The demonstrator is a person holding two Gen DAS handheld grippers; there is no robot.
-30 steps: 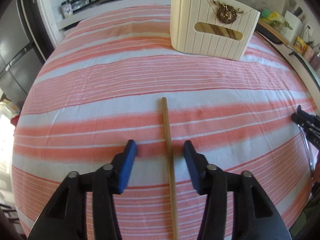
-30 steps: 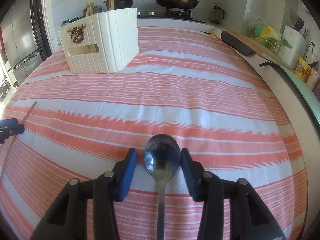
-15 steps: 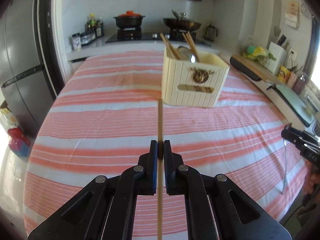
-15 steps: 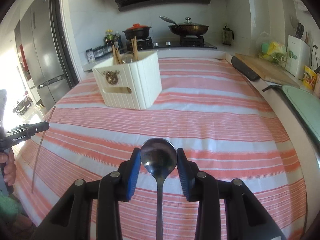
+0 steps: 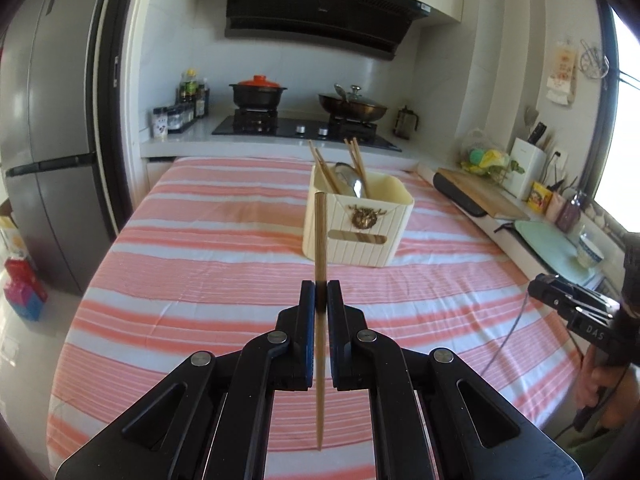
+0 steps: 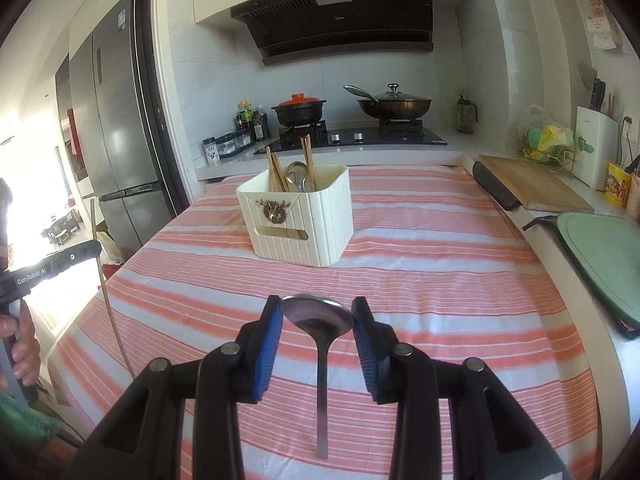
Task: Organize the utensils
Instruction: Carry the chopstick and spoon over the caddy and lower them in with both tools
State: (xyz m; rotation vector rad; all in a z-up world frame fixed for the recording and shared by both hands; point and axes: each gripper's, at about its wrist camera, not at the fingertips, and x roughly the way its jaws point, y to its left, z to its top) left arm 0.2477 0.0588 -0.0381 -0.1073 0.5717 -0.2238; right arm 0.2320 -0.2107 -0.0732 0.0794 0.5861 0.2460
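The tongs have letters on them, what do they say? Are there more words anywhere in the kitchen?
"GenRobot.AI": white letters on the side of the left tongs, seen from the right wrist view.
"DAS": on the side of the right tongs, seen from the left wrist view; any further letters are hidden.
Range hood: a small brand mark, too blurred to read.
Fridge: a sticker, too small to read.

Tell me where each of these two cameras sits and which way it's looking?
Left wrist: on the left gripper, looking along its fingers, shut on a chopstick, toward the stove; the other gripper shows at right.
Right wrist: on the right gripper, shut on a spoon; a hand shows at left.
Both share the cream utensil box on the striped cloth.
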